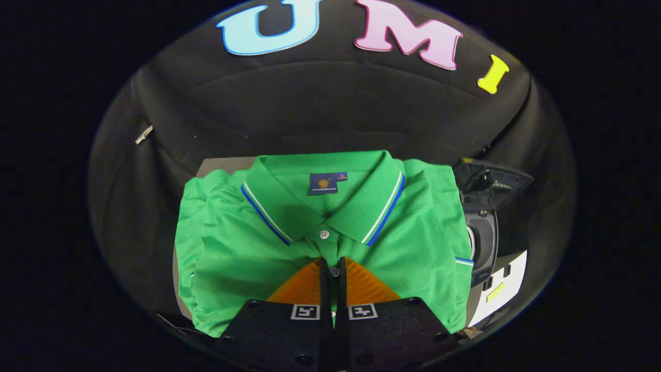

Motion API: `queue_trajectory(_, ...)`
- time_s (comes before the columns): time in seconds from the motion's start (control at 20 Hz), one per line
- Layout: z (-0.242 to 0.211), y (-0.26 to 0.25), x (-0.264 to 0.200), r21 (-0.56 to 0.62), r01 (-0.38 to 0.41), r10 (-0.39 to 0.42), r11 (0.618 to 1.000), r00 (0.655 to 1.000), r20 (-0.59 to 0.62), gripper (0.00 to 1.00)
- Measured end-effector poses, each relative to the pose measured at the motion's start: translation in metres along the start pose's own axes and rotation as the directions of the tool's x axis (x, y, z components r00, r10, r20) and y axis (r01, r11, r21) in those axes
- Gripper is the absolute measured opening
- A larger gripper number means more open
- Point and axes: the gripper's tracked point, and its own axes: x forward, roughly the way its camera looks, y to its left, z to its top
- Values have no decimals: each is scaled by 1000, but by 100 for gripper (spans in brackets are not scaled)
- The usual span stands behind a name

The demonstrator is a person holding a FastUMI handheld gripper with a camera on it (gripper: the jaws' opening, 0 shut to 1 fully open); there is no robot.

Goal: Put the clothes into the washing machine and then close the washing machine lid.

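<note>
A folded green polo shirt (232, 248) with a blue-and-white striped collar lies flat on a small grey table (217, 166). My gripper (333, 266) is down on the shirt's front, just below the collar. Its two fingers stand almost together, and the button placket is pinched in the narrow gap between them. A small dark washing machine (485, 248) stands right of the shirt. Its lid (490, 181) is raised and its round opening faces the shirt.
Black cloth booth wall hangs behind and around the table. A white panel with a yellow mark (498, 289) sits on the washer's front, low on the right. A small metal clip (144, 134) is on the cloth at the far left.
</note>
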Motion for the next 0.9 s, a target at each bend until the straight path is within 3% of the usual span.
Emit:
queue_trajectory(0.6,9,5,-23,-15,-19,23,1000,962,273,5)
queue_trajectory(0.9,6,7,-24,32,-41,30,999,959,280,5)
